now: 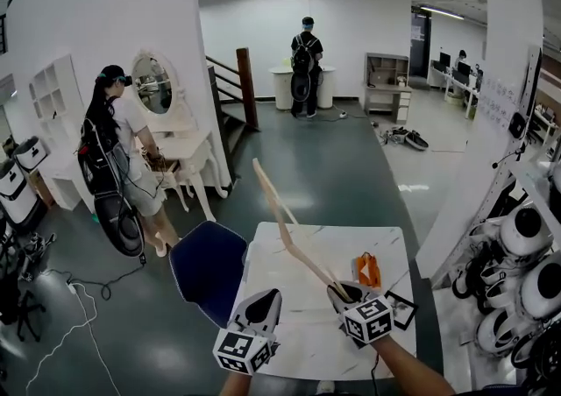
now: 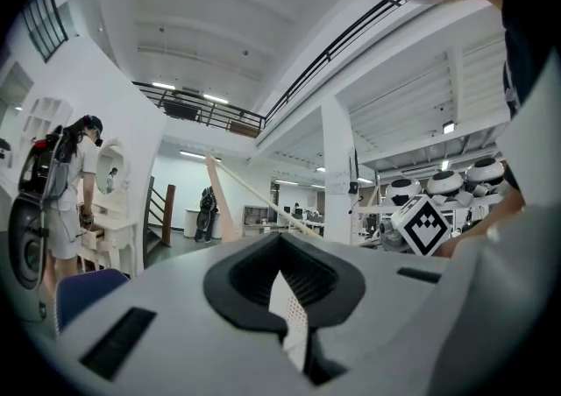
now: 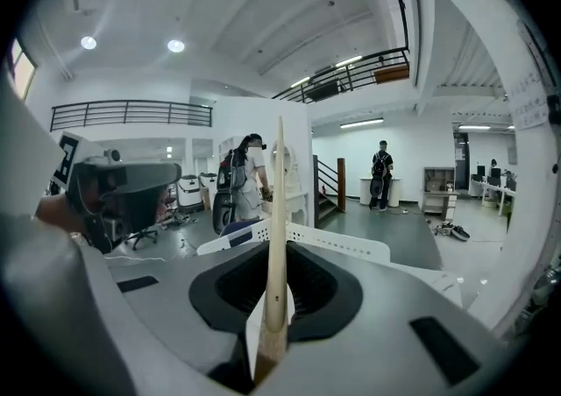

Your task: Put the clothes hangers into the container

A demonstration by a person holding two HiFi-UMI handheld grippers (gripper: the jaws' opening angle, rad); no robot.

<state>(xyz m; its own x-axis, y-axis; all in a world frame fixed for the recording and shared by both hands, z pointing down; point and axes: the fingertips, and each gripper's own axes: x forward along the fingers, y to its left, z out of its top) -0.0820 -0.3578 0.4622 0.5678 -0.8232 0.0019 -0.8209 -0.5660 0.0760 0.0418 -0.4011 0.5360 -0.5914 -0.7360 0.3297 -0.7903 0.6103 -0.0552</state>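
A wooden clothes hanger point(image 1: 285, 223) slants up and to the left above the white marble table point(image 1: 302, 333). My right gripper point(image 1: 340, 291) is shut on its lower end. In the right gripper view the hanger point(image 3: 278, 236) rises straight up out of the shut jaws point(image 3: 273, 315). My left gripper point(image 1: 266, 300) hovers over the table's front left part, shut with nothing in it. The left gripper view shows its jaws point(image 2: 285, 293) pressed together, and the hanger point(image 2: 254, 197) beyond them. I see no container in these views.
A small orange object point(image 1: 366, 270) and a black-framed square item point(image 1: 403, 308) lie on the table's right side. A blue chair point(image 1: 209, 267) stands at the table's left edge. A person point(image 1: 118, 166) stands at a white dresser further left. White robot parts point(image 1: 517, 272) crowd the right.
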